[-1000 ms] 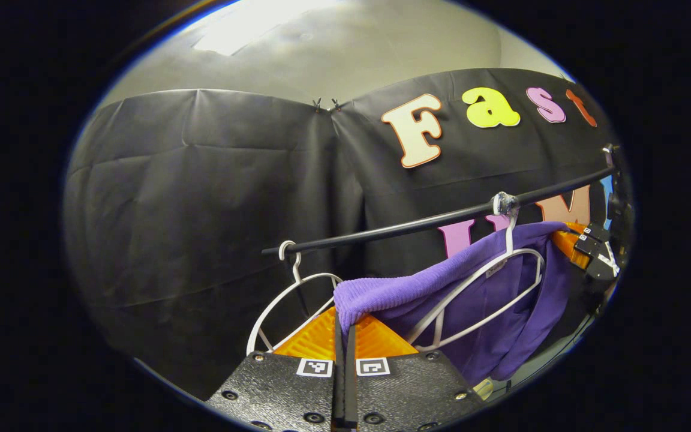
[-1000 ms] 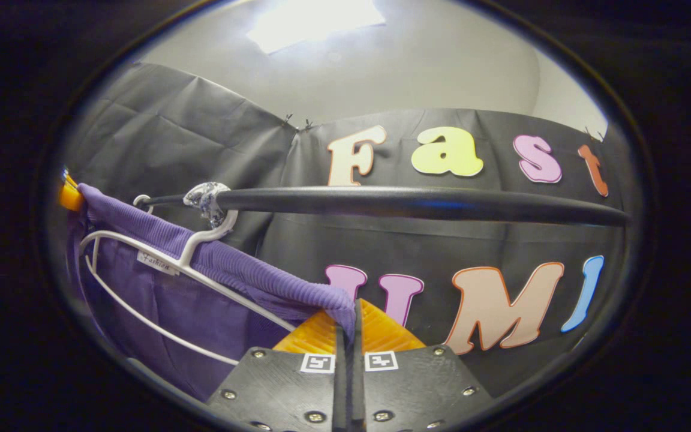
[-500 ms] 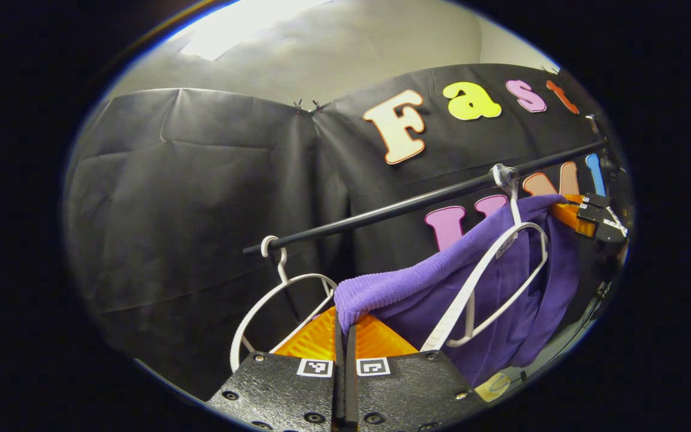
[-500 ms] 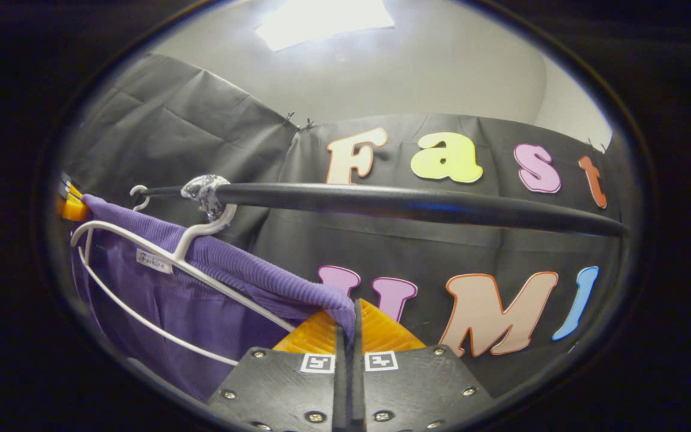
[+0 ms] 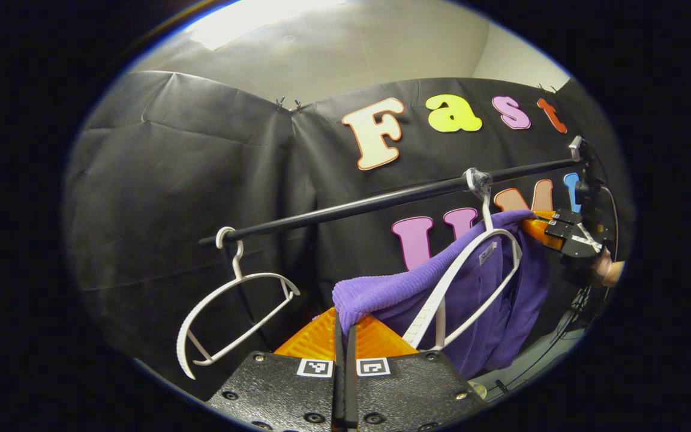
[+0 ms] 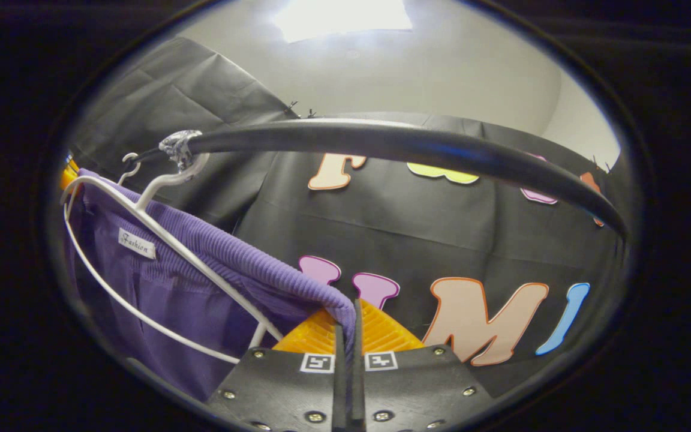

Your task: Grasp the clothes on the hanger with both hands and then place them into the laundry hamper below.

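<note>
I am seeing two hangers (image 5: 234,312) under the rail (image 5: 381,201). Both my left gripper (image 5: 345,327) and right gripper (image 6: 348,324) are pinching one purple garment (image 5: 483,300), its hem cut off.

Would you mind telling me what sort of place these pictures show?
Most likely a staged recording booth: black cloth walls, a black rail with white hangers, and a purple garment on one.

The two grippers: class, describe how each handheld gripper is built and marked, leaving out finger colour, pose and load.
Left gripper and right gripper match: a black textured body with screw heads, two small square black-and-white tags by a central slot, and ridged wedge-shaped fingers. In the left gripper view, the far right gripper shows the same black body with tags.
</note>
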